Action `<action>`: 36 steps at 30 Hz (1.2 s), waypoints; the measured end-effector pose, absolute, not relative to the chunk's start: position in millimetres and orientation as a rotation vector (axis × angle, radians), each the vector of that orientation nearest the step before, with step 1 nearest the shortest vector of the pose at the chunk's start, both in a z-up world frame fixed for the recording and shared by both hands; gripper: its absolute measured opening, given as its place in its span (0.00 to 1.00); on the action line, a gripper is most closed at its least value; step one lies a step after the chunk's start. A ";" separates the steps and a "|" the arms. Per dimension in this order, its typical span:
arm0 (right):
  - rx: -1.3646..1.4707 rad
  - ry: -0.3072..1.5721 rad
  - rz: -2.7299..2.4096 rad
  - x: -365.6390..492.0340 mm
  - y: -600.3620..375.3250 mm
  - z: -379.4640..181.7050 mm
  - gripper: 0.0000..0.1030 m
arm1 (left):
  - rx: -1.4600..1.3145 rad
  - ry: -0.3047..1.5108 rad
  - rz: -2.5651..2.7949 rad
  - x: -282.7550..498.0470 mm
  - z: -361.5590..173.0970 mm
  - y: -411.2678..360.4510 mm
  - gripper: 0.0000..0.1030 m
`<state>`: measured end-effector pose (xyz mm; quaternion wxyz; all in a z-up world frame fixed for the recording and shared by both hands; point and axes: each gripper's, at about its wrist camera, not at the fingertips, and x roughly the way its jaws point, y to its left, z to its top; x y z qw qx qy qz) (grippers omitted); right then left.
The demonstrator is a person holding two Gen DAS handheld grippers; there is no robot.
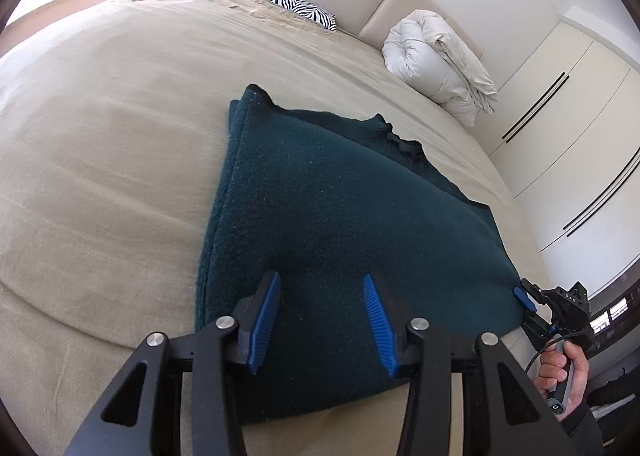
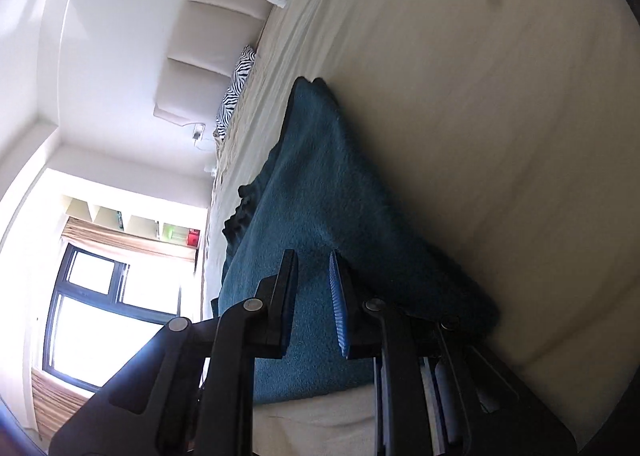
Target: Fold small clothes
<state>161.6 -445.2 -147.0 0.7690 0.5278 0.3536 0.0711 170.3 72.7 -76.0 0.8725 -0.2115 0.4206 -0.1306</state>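
A dark teal sweater (image 1: 340,196) lies folded on the beige bed (image 1: 120,136). My left gripper (image 1: 320,280) hovers over its near edge, blue fingers (image 1: 266,316) spread apart with nothing pinched between them. In the left wrist view my right gripper (image 1: 526,294) sits at the sweater's right corner, held by a hand (image 1: 560,372). In the right wrist view, rolled on its side, the right gripper (image 2: 312,256) has its fingers close together, with the sweater (image 2: 320,184) filling the narrow gap between them.
A rolled white duvet (image 1: 436,60) and a zebra-print pillow (image 1: 288,4) lie by the padded headboard. White wardrobe doors (image 1: 560,116) stand to the right of the bed. A window (image 2: 100,316) lies beyond the bed (image 2: 480,96).
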 end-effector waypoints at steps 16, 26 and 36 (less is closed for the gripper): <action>0.893 1.044 0.599 212.0 -225.4 -126.8 0.54 | -0.219 0.922 -0.173 163.4 -67.2 51.9 0.67; 0.968 0.935 0.391 207.4 -305.5 -119.3 0.55 | -0.199 0.892 -0.130 154.9 -59.0 69.5 0.68; 0.932 0.909 0.449 227.0 -300.8 -98.2 0.55 | -0.203 0.892 -0.088 173.0 -49.3 99.7 0.77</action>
